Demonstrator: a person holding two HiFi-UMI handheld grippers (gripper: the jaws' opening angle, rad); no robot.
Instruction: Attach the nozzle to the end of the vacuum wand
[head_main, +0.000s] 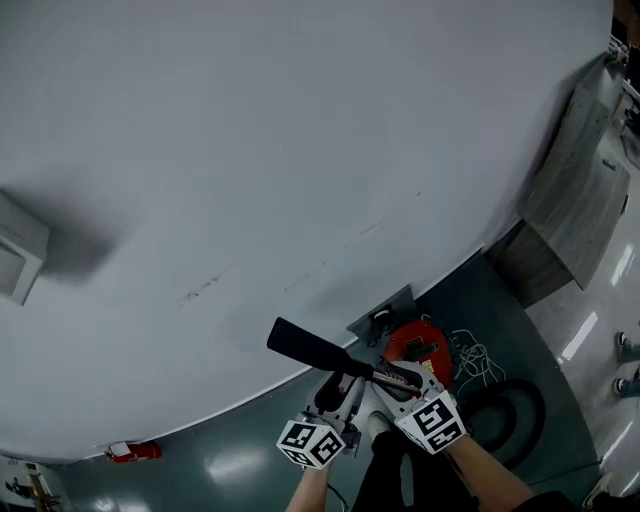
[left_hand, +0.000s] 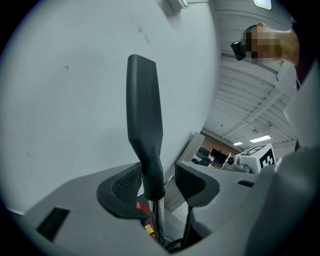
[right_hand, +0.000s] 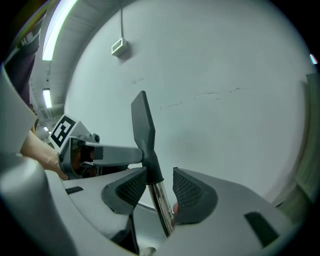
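nozzle: sitting on the tip of the chrome wand, pointing toward the wall, between both claws
left gripper: released, pads standing apart around the nozzle's collar
right gripper: released, straddling the wand
step: joint is looking seated; worth tugging lightly, then backing off straight
surroundings: grey wall filling the view; glossy green floor and red vacuum body lying below

Wand lower end hidden under right gripper body. Vacuum partly behind that gripper. Red obj by wall too small to ID. Forearm cut off at btm edge.
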